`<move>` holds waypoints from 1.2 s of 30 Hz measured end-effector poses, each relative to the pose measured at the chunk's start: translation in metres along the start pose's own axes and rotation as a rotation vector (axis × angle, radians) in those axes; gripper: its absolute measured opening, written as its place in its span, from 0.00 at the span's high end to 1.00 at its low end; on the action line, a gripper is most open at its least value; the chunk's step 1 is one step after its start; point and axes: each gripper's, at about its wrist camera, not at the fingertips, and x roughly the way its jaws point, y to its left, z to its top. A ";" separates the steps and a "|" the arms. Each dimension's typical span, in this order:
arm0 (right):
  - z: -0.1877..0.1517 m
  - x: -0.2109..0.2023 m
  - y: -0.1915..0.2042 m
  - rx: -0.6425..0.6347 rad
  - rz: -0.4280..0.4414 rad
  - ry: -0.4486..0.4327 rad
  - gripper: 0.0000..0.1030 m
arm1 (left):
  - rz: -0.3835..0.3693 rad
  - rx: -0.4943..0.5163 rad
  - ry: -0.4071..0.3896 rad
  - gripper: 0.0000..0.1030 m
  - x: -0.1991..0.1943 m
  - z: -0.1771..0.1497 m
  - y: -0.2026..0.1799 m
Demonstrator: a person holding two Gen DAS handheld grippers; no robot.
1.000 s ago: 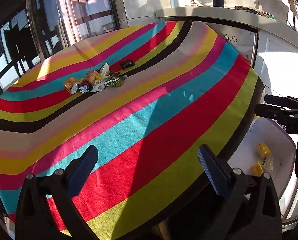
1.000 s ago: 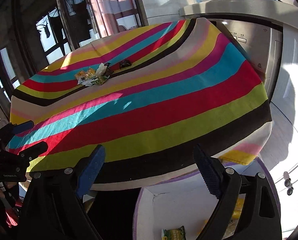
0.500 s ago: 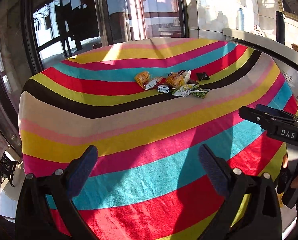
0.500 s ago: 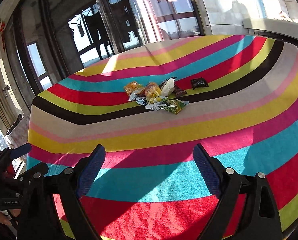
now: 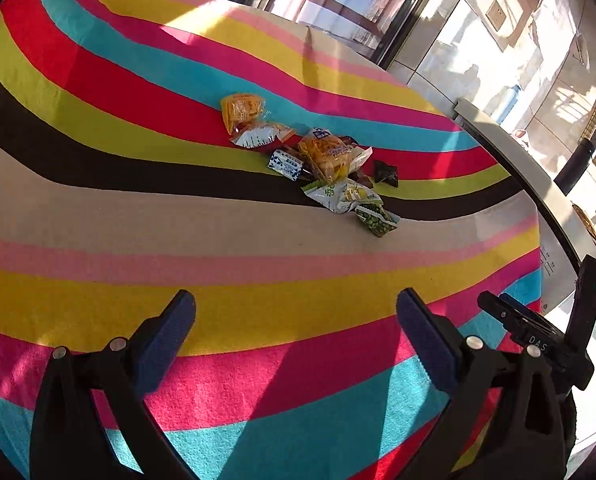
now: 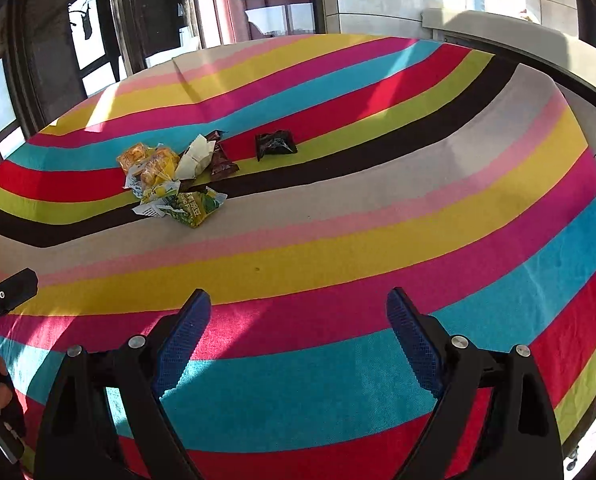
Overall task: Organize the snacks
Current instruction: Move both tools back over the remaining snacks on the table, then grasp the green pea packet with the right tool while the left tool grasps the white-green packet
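Snack packets (image 5: 317, 160) lie heaped mid-table on the striped cloth (image 5: 258, 304), at about twelve o'clock from both claws — one dark packet (image 6: 276, 144) sits apart at the heap's two o'clock. Left gripper (image 5: 296, 334) and right gripper (image 6: 298, 332) hover spread wide, empty.

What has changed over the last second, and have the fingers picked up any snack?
Both grippers swung away from the white box beside the table and moved in over the striped cloth toward the snack pile. The left gripper and right gripper stayed open and empty. The pile and the lone dark packet lie as before.
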 end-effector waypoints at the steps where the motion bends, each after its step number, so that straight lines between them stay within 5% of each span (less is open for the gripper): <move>1: 0.004 0.005 -0.008 0.016 0.000 0.014 0.16 | 0.000 -0.013 0.009 0.02 0.007 0.000 0.003; 8: 0.040 0.052 -0.007 0.039 0.064 0.074 0.16 | 0.021 -0.029 0.015 0.02 0.014 -0.004 0.006; 14: 0.052 0.093 0.064 -0.185 0.126 0.130 0.16 | 0.060 0.070 0.020 0.02 0.019 -0.009 -0.011; 20: 0.060 0.116 0.113 -0.413 0.194 0.172 0.16 | 0.043 0.033 0.027 0.02 0.020 -0.008 -0.004; 27: 0.080 0.136 0.118 -0.414 0.239 0.191 0.16 | 0.039 0.035 0.032 0.02 0.021 -0.008 -0.005; 29: 0.074 0.123 0.119 -0.447 0.244 0.154 0.53 | 0.044 0.030 0.032 0.02 0.021 -0.009 -0.005; 31: 0.066 0.105 0.113 -0.430 0.259 0.118 0.67 | 0.044 0.024 0.029 0.02 0.020 -0.009 -0.004; 36: 0.038 0.055 0.082 -0.369 0.231 0.052 0.68 | 0.048 0.027 0.029 0.02 0.020 -0.009 -0.005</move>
